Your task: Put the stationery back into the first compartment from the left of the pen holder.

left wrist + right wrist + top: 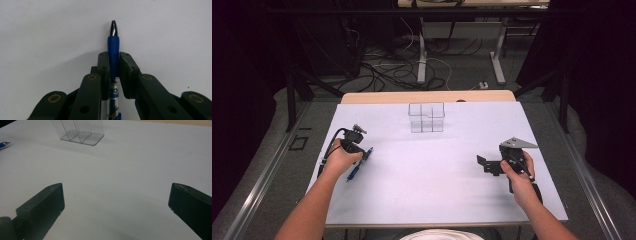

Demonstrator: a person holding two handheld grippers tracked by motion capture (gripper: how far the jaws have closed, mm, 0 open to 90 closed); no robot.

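1. My left gripper (113, 75), near the table's (437, 190) left edge, is pinching a blue pen (113, 55) along its rubber grip, with the silver tip poking out beyond the jaws.
2. I judge the pen light, stiff and slim; its smooth barrel could slip, so the rubber sleeve is the best hold.
3. My right gripper (116, 200) hovers toward the right edge, jaws spread wide and empty.
4. A clear divided organiser (426, 117) stands near the far edge, well apart from both.
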